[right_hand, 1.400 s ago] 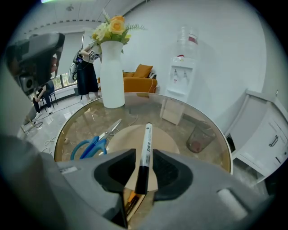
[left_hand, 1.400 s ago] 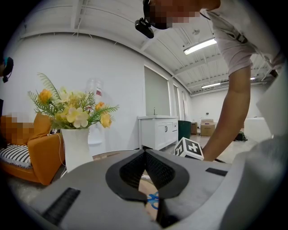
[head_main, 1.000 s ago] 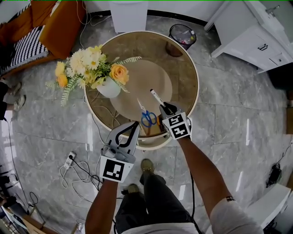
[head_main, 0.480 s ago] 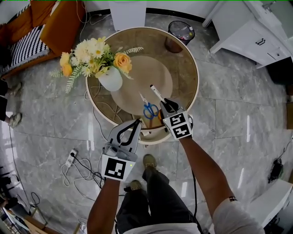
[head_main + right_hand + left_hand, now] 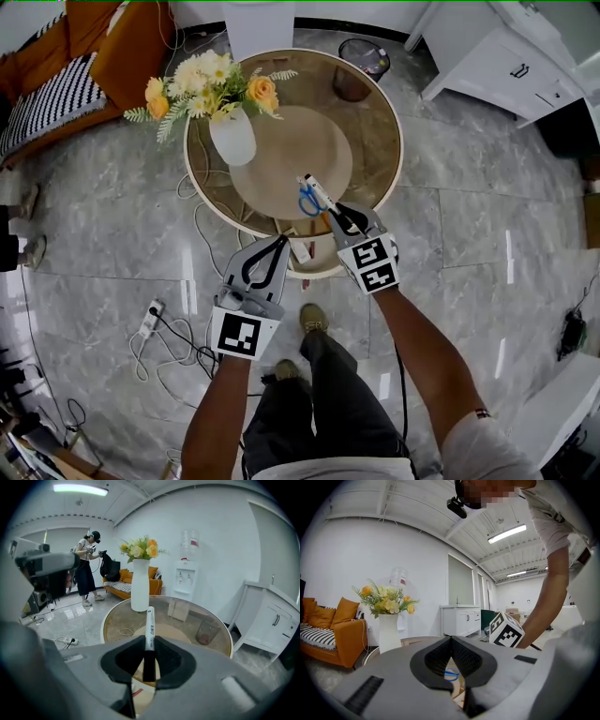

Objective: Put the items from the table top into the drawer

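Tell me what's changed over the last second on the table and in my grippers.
The right gripper, still shut on the marker, lifted and drew back toward the near edge of the table; in the head view the marker now overlaps the scissors. The left gripper, shut and empty, drew back too. Scissors and vase stayed put.

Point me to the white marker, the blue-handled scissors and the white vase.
White marker pen (image 5: 149, 627): right gripper view, white barrel.
Blue-handled scissors (image 5: 308, 200): head view, handle loops.
White flower vase (image 5: 232, 141): head view, body.

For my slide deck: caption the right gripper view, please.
Right gripper clamps a white marker at the round glass table, flower vase beyond.
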Tool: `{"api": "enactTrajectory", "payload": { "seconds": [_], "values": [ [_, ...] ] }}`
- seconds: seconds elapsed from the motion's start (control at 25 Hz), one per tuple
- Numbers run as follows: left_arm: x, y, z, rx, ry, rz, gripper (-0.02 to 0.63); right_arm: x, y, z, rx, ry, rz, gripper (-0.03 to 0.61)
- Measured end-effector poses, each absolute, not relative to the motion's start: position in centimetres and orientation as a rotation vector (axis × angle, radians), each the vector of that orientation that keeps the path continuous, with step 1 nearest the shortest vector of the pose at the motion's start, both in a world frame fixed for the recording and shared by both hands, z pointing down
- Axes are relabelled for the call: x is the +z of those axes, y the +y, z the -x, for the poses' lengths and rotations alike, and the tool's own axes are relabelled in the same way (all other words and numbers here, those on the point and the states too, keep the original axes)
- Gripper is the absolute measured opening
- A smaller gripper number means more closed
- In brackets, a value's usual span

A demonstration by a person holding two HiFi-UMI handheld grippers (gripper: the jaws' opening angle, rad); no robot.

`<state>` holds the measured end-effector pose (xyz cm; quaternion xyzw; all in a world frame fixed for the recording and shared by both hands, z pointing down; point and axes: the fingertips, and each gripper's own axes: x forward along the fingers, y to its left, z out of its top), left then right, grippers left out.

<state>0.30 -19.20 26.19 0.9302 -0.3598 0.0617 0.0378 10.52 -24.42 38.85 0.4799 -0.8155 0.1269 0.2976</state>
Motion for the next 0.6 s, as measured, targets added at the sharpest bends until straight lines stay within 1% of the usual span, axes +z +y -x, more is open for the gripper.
{"api": "enactTrajectory", "payload": {
  "seconds": [0.6],
  "values": [
    [28.3,-11.3,2.9,0.122,-1.093,-2.855,0.000,38.5,-12.6,-5.7,0.272,-2.224,-1.256,0.066]
  ]
}}
